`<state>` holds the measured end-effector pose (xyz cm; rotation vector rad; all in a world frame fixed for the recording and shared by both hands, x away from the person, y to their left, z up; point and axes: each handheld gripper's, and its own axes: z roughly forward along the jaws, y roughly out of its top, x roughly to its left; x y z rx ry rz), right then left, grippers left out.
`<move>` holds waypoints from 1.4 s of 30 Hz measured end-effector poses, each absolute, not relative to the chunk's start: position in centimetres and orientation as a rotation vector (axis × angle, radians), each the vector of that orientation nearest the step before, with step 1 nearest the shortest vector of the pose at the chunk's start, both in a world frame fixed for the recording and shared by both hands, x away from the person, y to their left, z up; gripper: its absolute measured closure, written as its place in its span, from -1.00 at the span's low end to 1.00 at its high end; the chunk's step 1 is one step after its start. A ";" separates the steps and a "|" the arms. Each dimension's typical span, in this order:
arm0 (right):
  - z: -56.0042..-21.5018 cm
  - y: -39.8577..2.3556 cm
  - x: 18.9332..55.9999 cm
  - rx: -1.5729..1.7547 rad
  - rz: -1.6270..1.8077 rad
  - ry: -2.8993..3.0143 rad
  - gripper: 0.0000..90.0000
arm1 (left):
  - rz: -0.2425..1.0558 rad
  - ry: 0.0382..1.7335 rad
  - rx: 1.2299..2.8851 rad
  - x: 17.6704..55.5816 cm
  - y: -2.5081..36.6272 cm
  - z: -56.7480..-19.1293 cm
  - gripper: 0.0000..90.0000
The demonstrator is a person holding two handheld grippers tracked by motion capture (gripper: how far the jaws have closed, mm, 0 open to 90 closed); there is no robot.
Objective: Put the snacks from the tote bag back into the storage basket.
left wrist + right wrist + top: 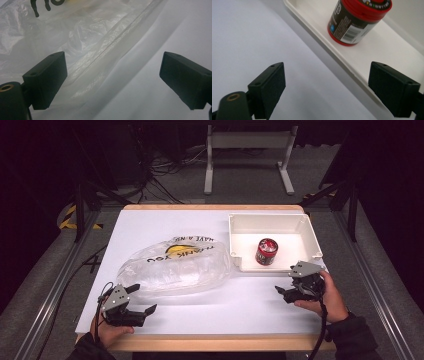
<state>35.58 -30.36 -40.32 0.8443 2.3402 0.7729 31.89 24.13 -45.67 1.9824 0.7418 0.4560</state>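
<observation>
The plastic bag (175, 266) lies flat on the tabletop (250, 305), its long axis running left to right, one end almost meeting the white bin (240, 227). My left gripper (138, 299) sits just at the bag's near edge, jaws wide apart and empty. My right gripper (283, 292) is also wide open, holding nothing, just in front of the bin. Its own view shows the label and barcode of the red can (354, 20) standing upright inside the bin; from above I see mainly its lid. The bag's printed lettering is cut off in the left gripper view, and the can's top is cropped.
</observation>
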 end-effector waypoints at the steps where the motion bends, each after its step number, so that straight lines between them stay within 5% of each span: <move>1: -40.6 -30.6 35.4 0.847 0.781 2.337 -0.70 | 0.456 0.742 1.982 31.9 24.1 -45.7 -0.82; 22: -44.3 -35.6 31.7 0.929 0.952 2.126 -0.79 | 0.428 0.769 1.982 32.2 24.3 -45.7 -0.82; 42: -44.3 -37.1 30.9 0.992 1.075 1.970 -0.86 | 0.445 0.764 1.969 32.1 24.4 -45.7 -0.83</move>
